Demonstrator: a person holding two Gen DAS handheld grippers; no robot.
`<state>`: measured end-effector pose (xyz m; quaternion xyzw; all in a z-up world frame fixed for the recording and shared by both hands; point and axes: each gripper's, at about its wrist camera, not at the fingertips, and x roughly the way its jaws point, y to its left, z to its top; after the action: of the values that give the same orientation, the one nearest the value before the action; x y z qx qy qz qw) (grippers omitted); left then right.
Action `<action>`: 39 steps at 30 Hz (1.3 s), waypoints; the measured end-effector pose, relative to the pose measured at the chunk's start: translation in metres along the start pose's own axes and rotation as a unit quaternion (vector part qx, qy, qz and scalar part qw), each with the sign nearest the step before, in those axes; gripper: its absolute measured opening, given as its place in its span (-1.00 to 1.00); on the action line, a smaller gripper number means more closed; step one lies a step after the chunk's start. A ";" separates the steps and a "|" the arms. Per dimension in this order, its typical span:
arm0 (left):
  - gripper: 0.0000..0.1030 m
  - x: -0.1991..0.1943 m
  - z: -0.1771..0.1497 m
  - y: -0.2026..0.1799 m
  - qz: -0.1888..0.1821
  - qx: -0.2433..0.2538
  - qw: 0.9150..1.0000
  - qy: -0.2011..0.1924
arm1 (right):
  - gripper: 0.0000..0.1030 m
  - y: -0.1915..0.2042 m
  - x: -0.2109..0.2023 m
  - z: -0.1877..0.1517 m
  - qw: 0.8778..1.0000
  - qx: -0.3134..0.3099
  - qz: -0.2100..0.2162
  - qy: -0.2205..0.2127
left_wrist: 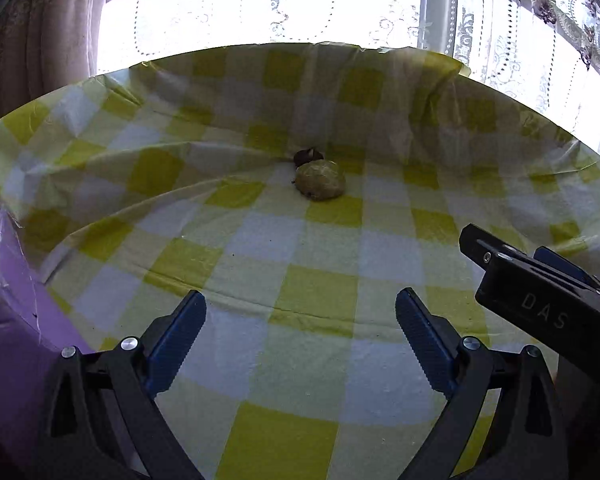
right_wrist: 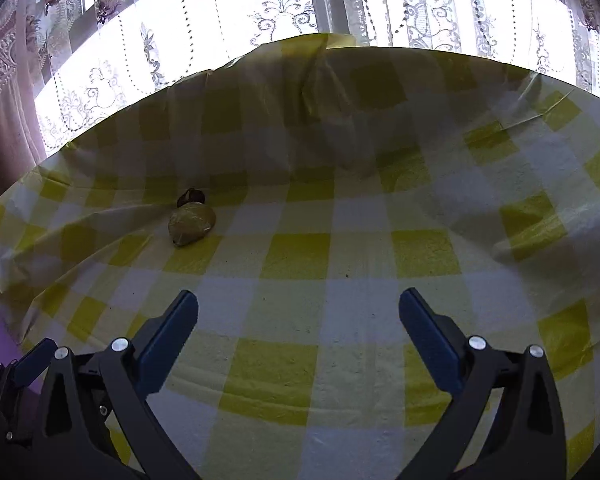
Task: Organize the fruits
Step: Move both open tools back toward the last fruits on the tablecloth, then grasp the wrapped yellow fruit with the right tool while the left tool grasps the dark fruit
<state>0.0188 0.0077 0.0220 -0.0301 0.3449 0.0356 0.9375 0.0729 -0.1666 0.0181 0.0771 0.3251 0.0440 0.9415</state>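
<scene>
Desk draped in yellow-and-white checked cloth, lace-curtained window behind. Round greenish-yellow fruit seen mid-desk, small dark fruit touching behind. Left gripper and right gripper held wide open, empty. Approach step judged; reach toward fruit needed next.

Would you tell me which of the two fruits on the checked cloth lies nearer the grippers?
The larger greenish fruit lies nearer; the small dark fruit sits just behind it, touching it, toward the window.
</scene>
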 end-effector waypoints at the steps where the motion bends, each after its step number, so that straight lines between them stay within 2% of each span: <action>1: 0.80 0.003 0.000 0.000 -0.001 -0.001 1.000 0.007 | 0.96 0.003 0.006 0.004 1.000 -0.013 0.010 0.004; 8: 0.80 0.034 0.000 -0.002 0.022 0.003 0.996 0.090 | 0.96 0.035 0.053 0.024 0.994 -0.085 0.053 0.038; 10: 0.80 0.035 -0.001 -0.002 0.015 0.003 0.995 0.096 | 0.96 0.049 0.067 0.028 0.990 -0.101 0.080 0.051; 17: 0.80 0.036 -0.003 0.003 -0.002 -0.008 0.995 0.098 | 0.96 0.098 0.115 0.045 0.969 -0.184 0.134 0.097; 24: 0.80 0.036 -0.005 0.004 -0.002 -0.013 0.995 0.103 | 0.95 0.124 0.162 0.067 0.961 -0.185 0.154 0.137; 29: 0.80 0.039 -0.005 0.004 0.000 -0.016 0.994 0.109 | 0.84 0.137 0.179 0.069 0.955 -0.204 0.139 0.164; 31: 0.80 0.042 -0.006 0.004 0.002 -0.017 0.993 0.114 | 0.54 0.143 0.177 0.067 0.955 -0.226 0.114 0.155; 32: 0.80 0.042 -0.006 0.004 0.003 -0.017 0.993 0.114 | 0.22 0.145 0.173 0.066 0.956 -0.229 0.115 0.146; 36: 0.80 0.044 -0.006 0.003 0.005 -0.015 0.993 0.116 | 0.16 0.132 0.158 0.061 0.961 -0.217 0.098 0.138; 39: 0.80 0.045 -0.006 0.004 0.006 -0.013 0.993 0.117 | 0.16 0.098 0.140 0.060 0.973 -0.168 0.090 0.132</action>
<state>0.0494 0.0128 -0.0120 -0.0444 0.4523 0.0419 0.8898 0.2166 -0.0582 -0.0025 -0.0599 0.4265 0.1925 0.8818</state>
